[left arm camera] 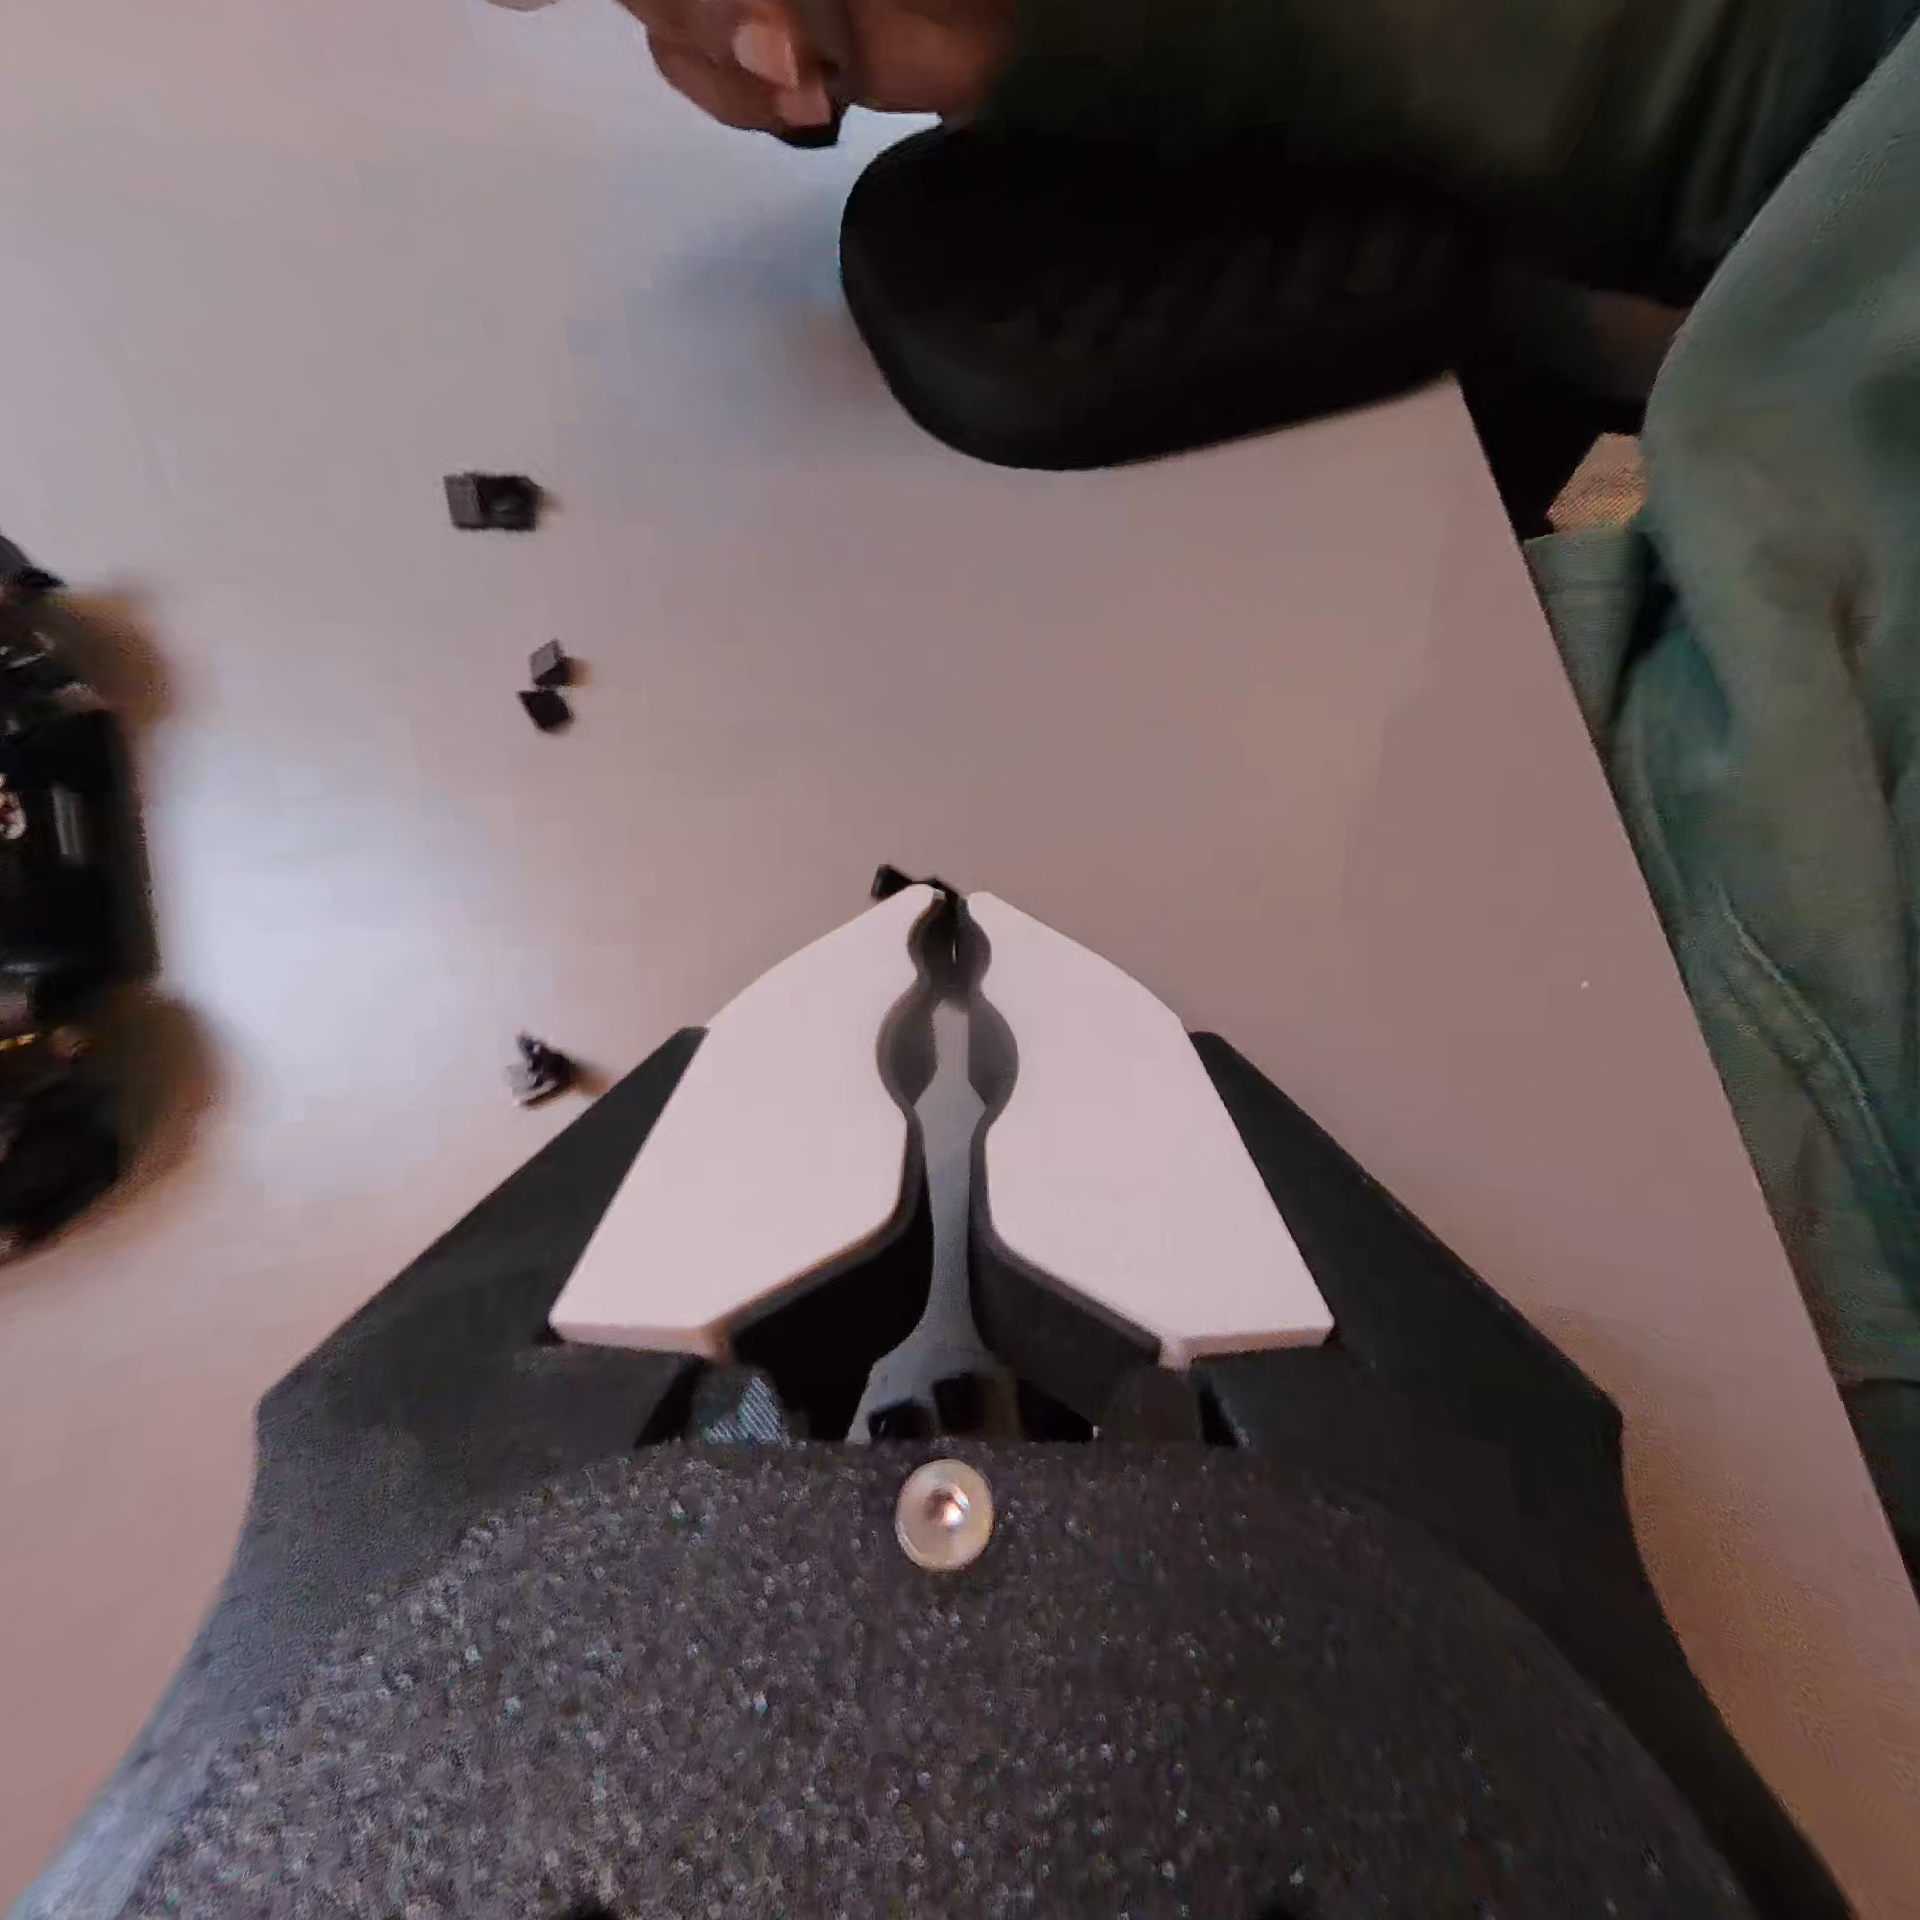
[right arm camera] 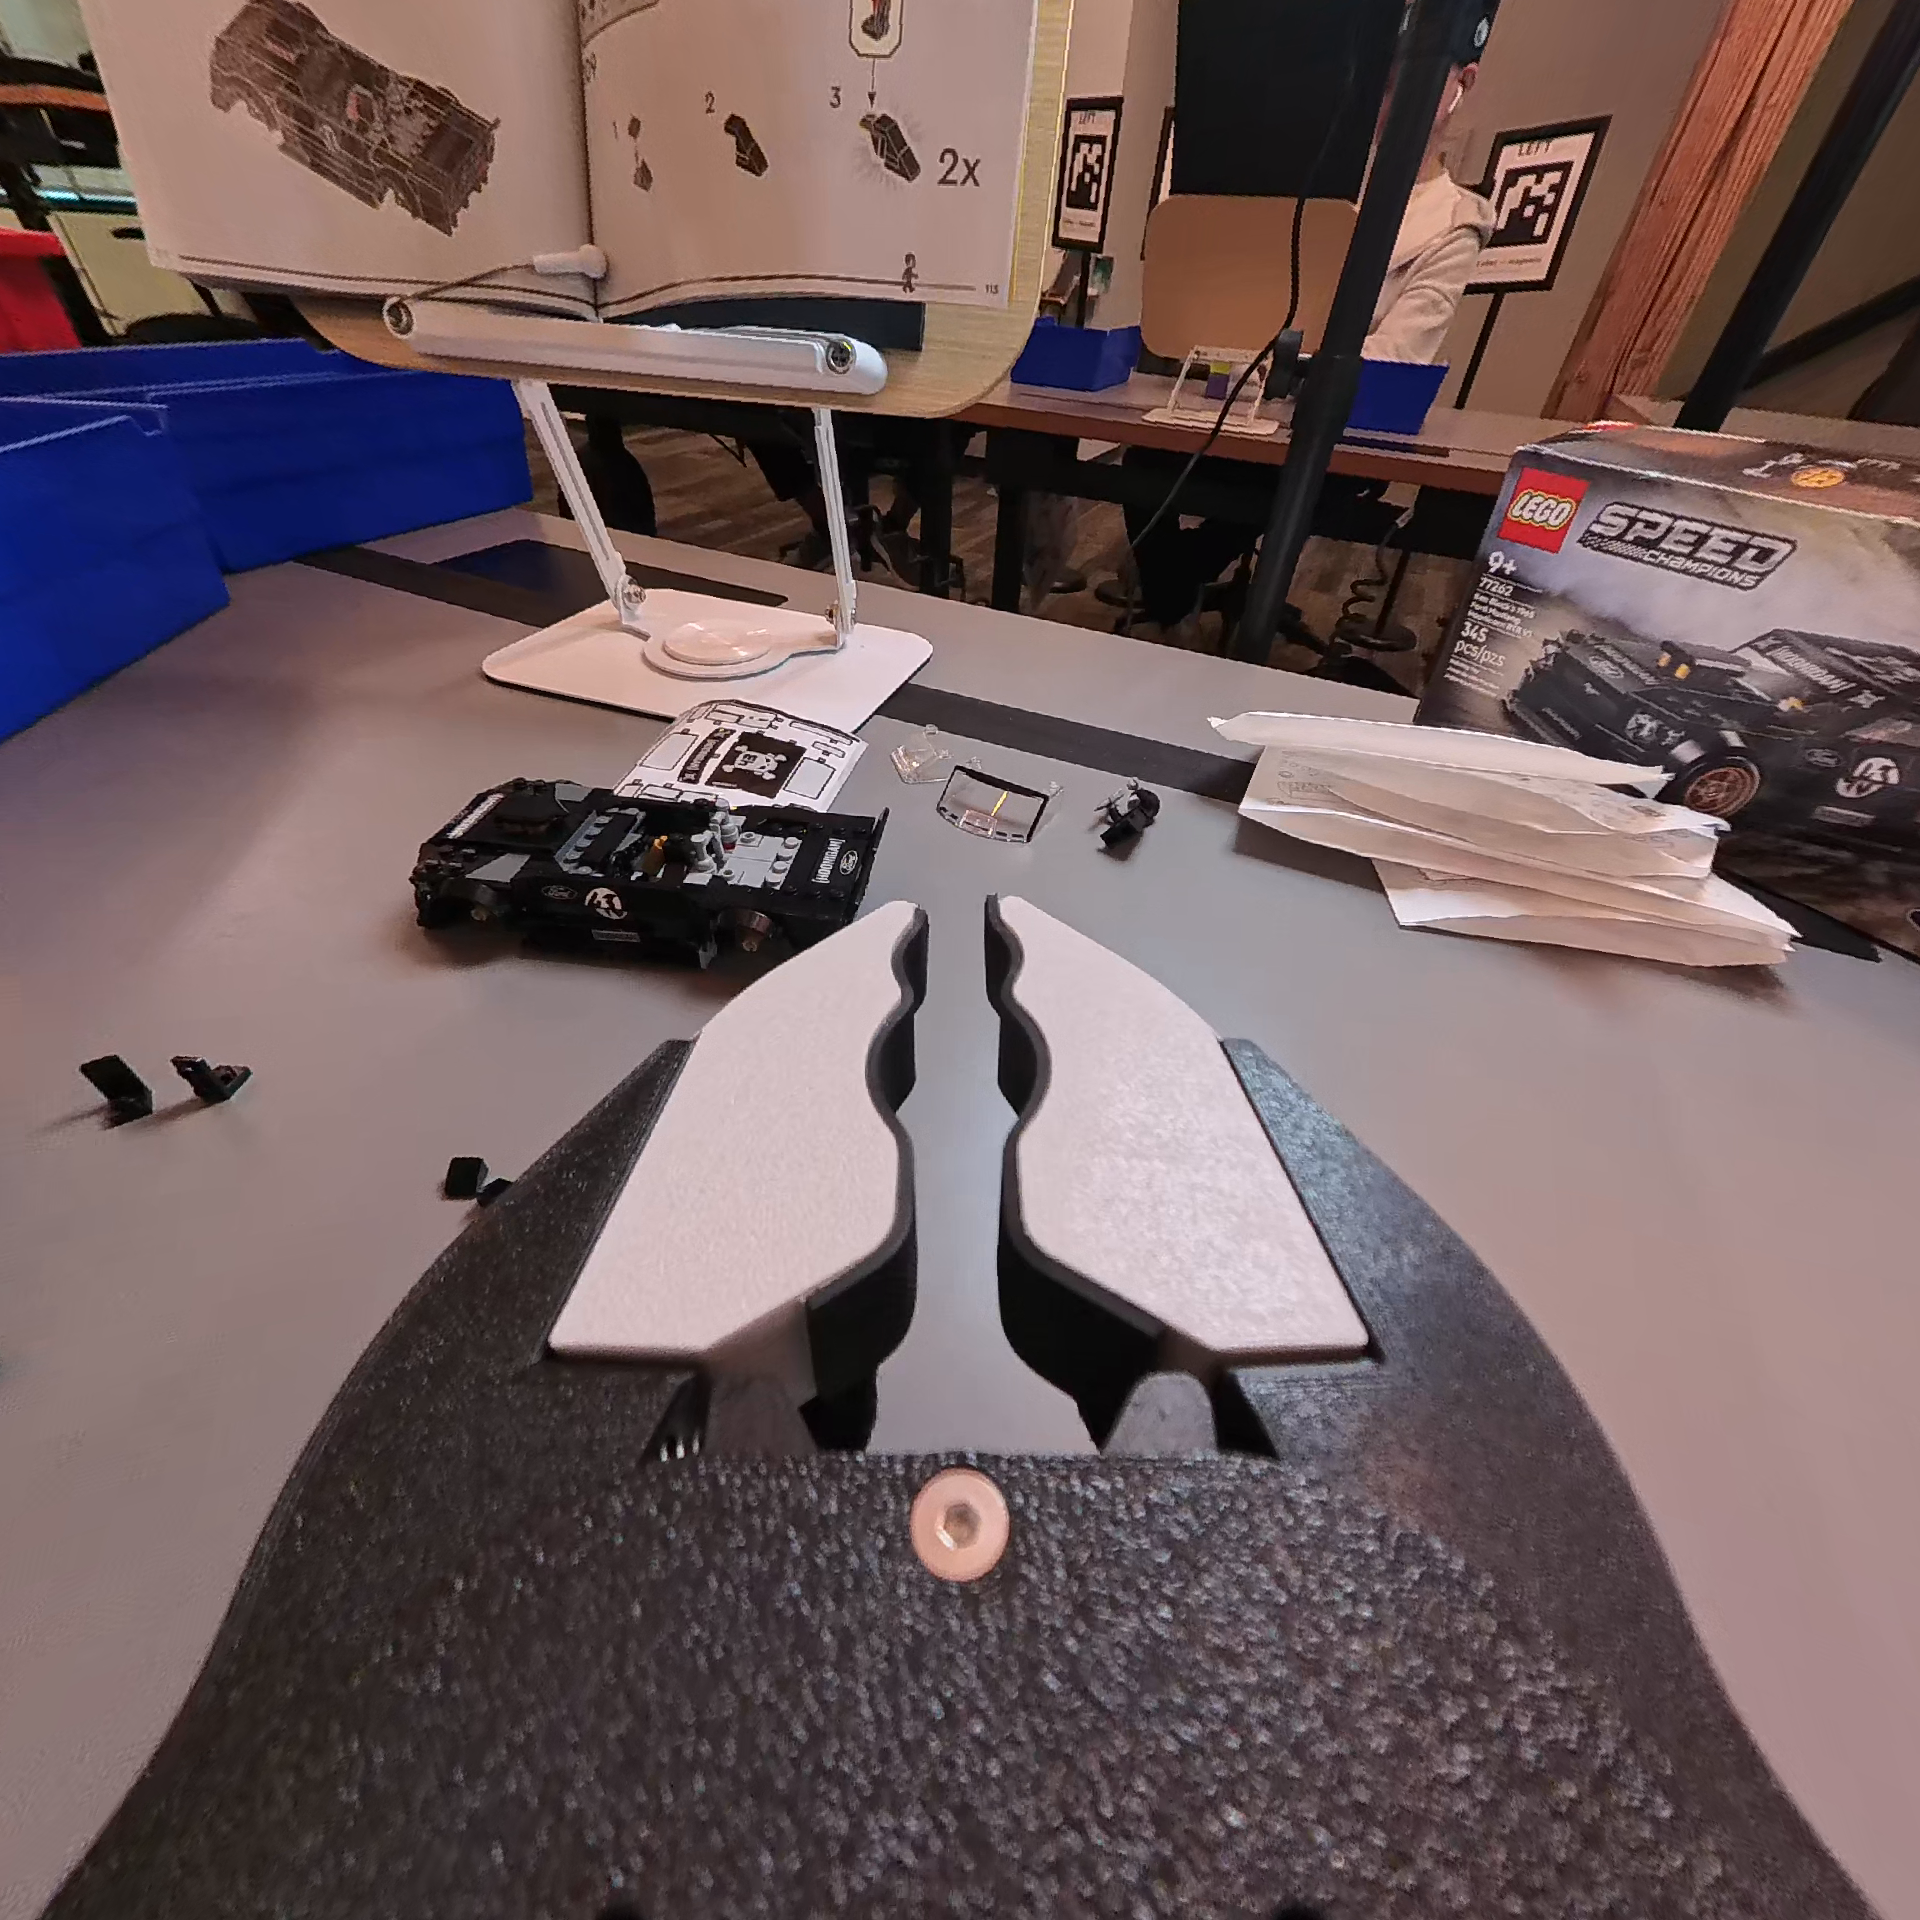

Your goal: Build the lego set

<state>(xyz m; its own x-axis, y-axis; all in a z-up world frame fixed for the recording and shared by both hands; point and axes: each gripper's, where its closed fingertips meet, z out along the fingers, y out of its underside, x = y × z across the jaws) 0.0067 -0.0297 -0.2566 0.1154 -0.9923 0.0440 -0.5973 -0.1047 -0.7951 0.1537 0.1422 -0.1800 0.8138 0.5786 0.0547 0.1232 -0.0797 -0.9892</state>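
Note:
In the left wrist view my left gripper (left arm camera: 943, 902) is shut on a small black lego piece (left arm camera: 896, 884) that sticks out at the fingertips, just above the grey table. Loose black pieces (left arm camera: 488, 501) lie to the far left, and the partly built black car (left arm camera: 52, 883) is blurred at the left edge. In the right wrist view my right gripper (right arm camera: 954, 914) is open a little and empty, low over the table. The black car (right arm camera: 644, 862) sits just beyond its left fingertip. Small black pieces (right arm camera: 213, 1075) lie to the left.
An instruction booklet (right arm camera: 582, 145) stands on a white stand (right arm camera: 707, 649). A sticker sheet (right arm camera: 748, 764), clear windscreen parts (right arm camera: 992, 805), paper bags (right arm camera: 1507, 831), the set's box (right arm camera: 1714, 665) and blue bins (right arm camera: 156, 499) ring the car. A person's black sleeve (left arm camera: 1143, 312) crosses the table's edge. Spacing between my two grippers at the tips: around 25 cm. The partly built black car (left arm camera: 52, 883) is about 15 cm from my left fingertips. It is also in sight in the right wrist view (right arm camera: 561, 921).

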